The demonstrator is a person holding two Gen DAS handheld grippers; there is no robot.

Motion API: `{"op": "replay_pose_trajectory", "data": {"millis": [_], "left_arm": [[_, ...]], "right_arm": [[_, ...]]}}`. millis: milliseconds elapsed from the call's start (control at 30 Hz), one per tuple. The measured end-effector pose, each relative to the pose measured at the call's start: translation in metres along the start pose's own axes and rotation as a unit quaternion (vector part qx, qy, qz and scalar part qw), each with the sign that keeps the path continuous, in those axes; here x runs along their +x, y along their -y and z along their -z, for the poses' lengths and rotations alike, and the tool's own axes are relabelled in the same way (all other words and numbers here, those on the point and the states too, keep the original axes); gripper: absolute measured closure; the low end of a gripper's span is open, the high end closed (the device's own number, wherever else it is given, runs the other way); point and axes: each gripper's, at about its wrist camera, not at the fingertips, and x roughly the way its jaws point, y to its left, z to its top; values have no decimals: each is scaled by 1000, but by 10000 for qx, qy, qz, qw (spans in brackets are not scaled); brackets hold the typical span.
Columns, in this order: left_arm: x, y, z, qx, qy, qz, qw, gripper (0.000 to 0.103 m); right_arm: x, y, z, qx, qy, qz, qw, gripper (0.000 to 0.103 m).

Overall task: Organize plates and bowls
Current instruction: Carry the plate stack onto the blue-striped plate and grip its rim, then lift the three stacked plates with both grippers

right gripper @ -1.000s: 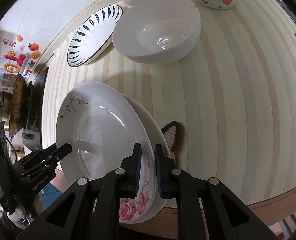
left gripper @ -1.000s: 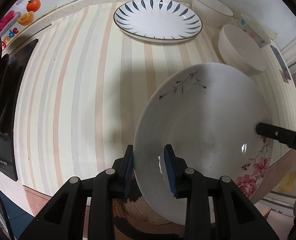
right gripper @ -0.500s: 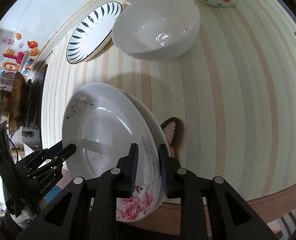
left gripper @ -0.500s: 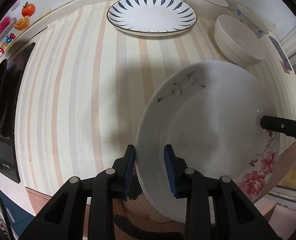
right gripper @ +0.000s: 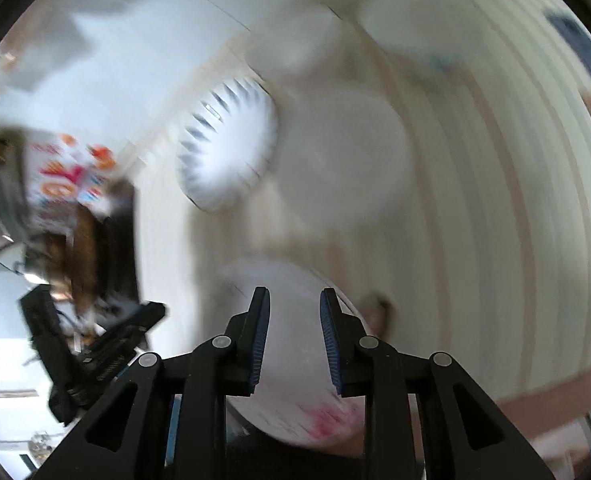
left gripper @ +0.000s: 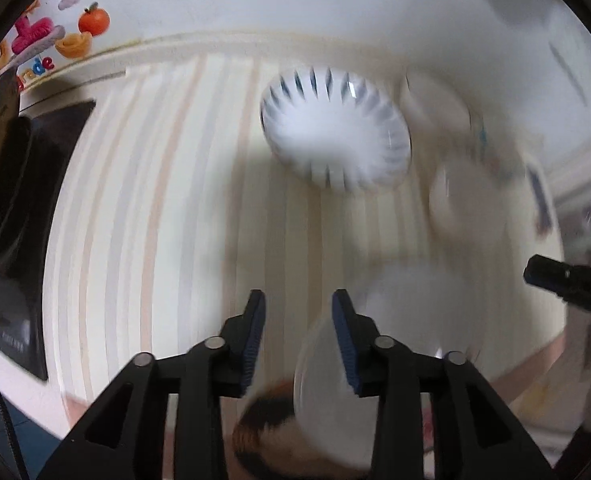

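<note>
Both views are motion-blurred. My left gripper (left gripper: 298, 308) is opening, with nothing pressed between its pads. My right gripper (right gripper: 295, 306) is also opening, clear above the flowered plate (right gripper: 295, 412). That plate lies on the striped counter (left gripper: 155, 200), near its front edge. The blue-rimmed plate (left gripper: 335, 136) sits farther back.

Everything's smeared by motion: the floral plate (right gripper: 295, 384) is a pale blur, its near edge hidden behind the hand-held gripper (right gripper: 295, 304), and bowls (left gripper: 435, 100) beyond lose their outlines.
</note>
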Motion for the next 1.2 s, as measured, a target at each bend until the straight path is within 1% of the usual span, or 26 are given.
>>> {"op": "replay_pose_trajectory", "data": {"millis": [33, 100, 133, 200, 267, 400, 500, 567, 600, 667, 700, 733, 767, 833, 900, 1067, 1200], "left_arm": [[1, -3, -15, -64, 60, 12, 10000, 68], [9, -13, -48, -121, 142, 45, 9998, 68], [15, -16, -63, -144, 154, 26, 9998, 68], [31, -24, -87, -164, 108, 17, 9998, 68], [51, -32, -109, -192, 22, -23, 9998, 69], [90, -43, -131, -277, -346, 62, 9990, 69], [114, -44, -142, -311, -571, 164, 9977, 69], [123, -43, -144, -295, -619, 211, 9974, 69], [126, -42, -145, -279, -595, 252, 9975, 70], [129, -39, -144, -222, -522, 321, 9979, 76], [131, -37, -144, -179, -495, 337, 9980, 85], [132, -36, -143, -158, -468, 291, 9984, 88], [132, -35, -142, -150, -420, 254, 9987, 88], [131, -33, -140, -138, -338, 223, 9991, 88], [130, -32, -137, -132, -324, 190, 9992, 88], [124, -25, -136, -26, -229, 43, 9997, 89], [113, -12, -134, -35, -147, 18, 9999, 89]], "right_arm": [[-1, -10, -12, -63, 115, -51, 9999, 66], [2, -32, -48, -181, 503, 101, 9985, 65], [8, -40, -63, -266, 574, 206, 9978, 65], [25, -50, -89, -321, 576, 370, 9971, 65], [43, -53, -110, -264, 475, 464, 9974, 65], [84, -53, -142, -250, 179, 684, 9972, 65], [112, -52, -149, -305, 0, 886, 9956, 67], [125, -52, -156, -366, -66, 1025, 9940, 75], [132, -52, -157, -395, -113, 1081, 9933, 77], [140, -50, -157, -455, -147, 1243, 9911, 87], [145, -51, -158, -510, -145, 1313, 9899, 88], [148, -51, -157, -556, -146, 1350, 9892, 91], [150, -51, -157, -592, -138, 1414, 9881, 92], [153, -52, -155, -649, -66, 1474, 9869, 92], [153, -52, -154, -624, -21, 1428, 9878, 92], [152, -49, -156, -646, -46, 1374, 9884, 92], [146, -56, -152, -700, -30, 1294, 9891, 92]]}}
